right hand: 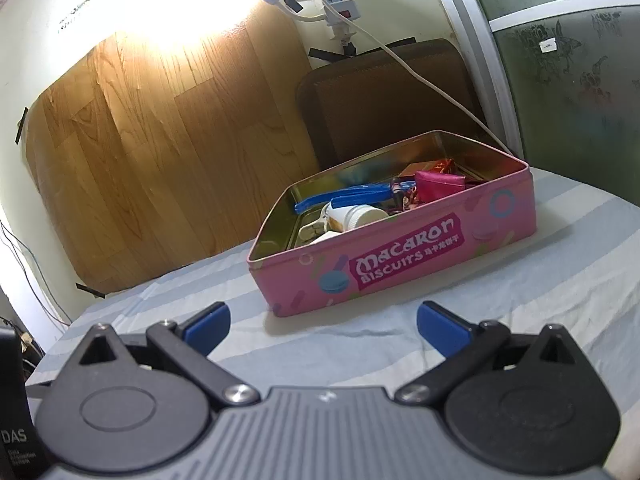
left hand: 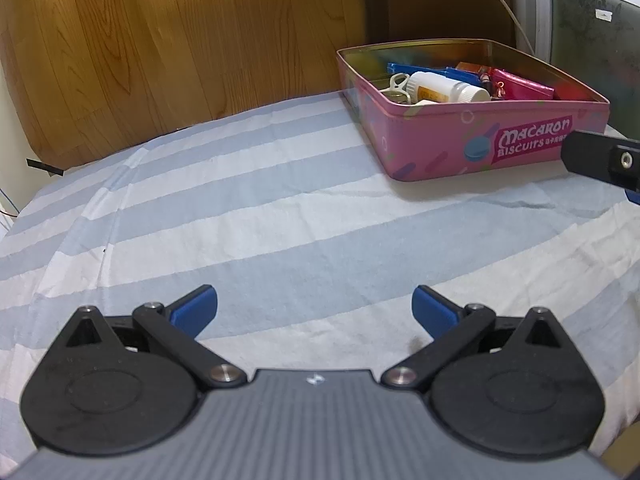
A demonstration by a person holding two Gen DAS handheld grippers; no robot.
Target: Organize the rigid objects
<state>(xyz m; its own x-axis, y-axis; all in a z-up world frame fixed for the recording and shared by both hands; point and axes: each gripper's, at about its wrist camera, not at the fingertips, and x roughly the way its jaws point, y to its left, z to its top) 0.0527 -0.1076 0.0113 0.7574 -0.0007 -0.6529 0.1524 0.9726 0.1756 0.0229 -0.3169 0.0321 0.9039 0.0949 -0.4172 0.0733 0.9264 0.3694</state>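
Note:
A pink "Macaron Biscuits" tin [left hand: 496, 142] [right hand: 420, 256] sits lidless on the striped cloth. Inside lie a white bottle [left hand: 444, 89] [right hand: 358, 216], blue plastic pieces [left hand: 416, 69] [right hand: 344, 196], a magenta packet [left hand: 520, 85] [right hand: 438, 184] and a red foil packet [right hand: 434, 168]. My left gripper [left hand: 315, 310] hovers open over bare cloth, well short and left of the tin. My right gripper [right hand: 323, 324] stands open just before the tin's front wall, holding nothing. Part of the right gripper [left hand: 604, 158] shows at the left wrist view's right edge.
The blue-and-white striped cloth [left hand: 260, 216] [right hand: 540, 280] covers the surface, which drops off at the left. A wood-grain panel [left hand: 160, 40] [right hand: 160, 152] and a dark brown cushion [right hand: 380, 100] stand behind. A power strip [right hand: 340, 2] with a white cord hangs on the wall.

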